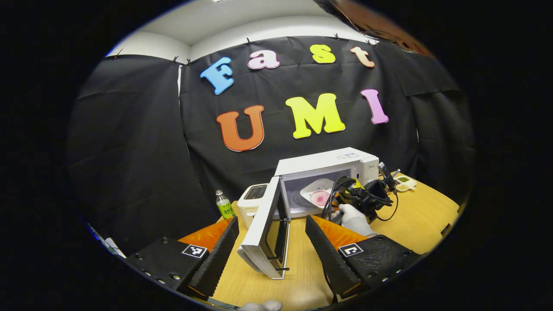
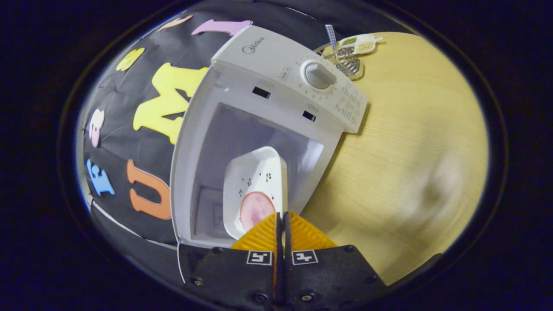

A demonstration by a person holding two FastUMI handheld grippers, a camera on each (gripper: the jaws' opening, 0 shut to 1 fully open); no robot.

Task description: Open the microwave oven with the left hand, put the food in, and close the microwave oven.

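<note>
While your right hand-held gripper (image 2: 281, 222) pinches the near rim of the white food plate (image 2: 259, 181) with its fingers pressed together, the plate already sits within the mouth of the microwave oven (image 1: 328, 172) — so carry it level and deeper toward the oven's back wall before you let go. Your left hand-held gripper (image 1: 272, 242) hangs spread and empty in front of the oven, its fingers either side of the swung-out door (image 1: 263, 233) — hold it there, off the counter (image 1: 414, 224), ready to push that door closed.
</note>
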